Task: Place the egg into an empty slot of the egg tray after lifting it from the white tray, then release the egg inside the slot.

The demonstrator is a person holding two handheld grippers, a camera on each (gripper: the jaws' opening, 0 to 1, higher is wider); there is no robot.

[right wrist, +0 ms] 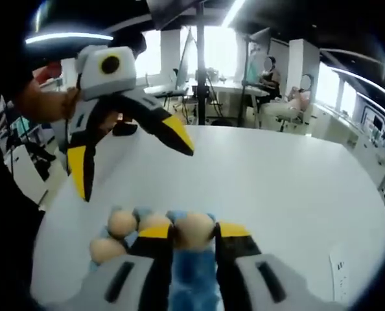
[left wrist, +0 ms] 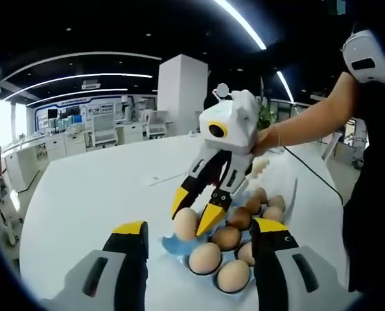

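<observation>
My right gripper (left wrist: 193, 216) reaches in from the upper right, shut on a tan egg (left wrist: 184, 227) at the near left corner of the blue egg tray (left wrist: 173, 245). Several brown eggs (left wrist: 226, 238) fill the tray's other slots. A white tray (left wrist: 278, 176) lies just behind it. My left gripper (left wrist: 201, 228) stands wide open in front of the tray, with nothing between its fingers. In the right gripper view the egg (right wrist: 194, 234) sits between my right gripper's (right wrist: 194, 229) yellow tips above the blue tray (right wrist: 196, 277). The open left gripper (right wrist: 134, 172) hangs above and to the left.
The trays rest on a large white round table (left wrist: 102, 188). A person's arm (left wrist: 315, 116) holds the right gripper, and a black cable (left wrist: 312, 170) trails across the table. A small label (right wrist: 339, 265) lies near the table's edge. Office desks stand beyond.
</observation>
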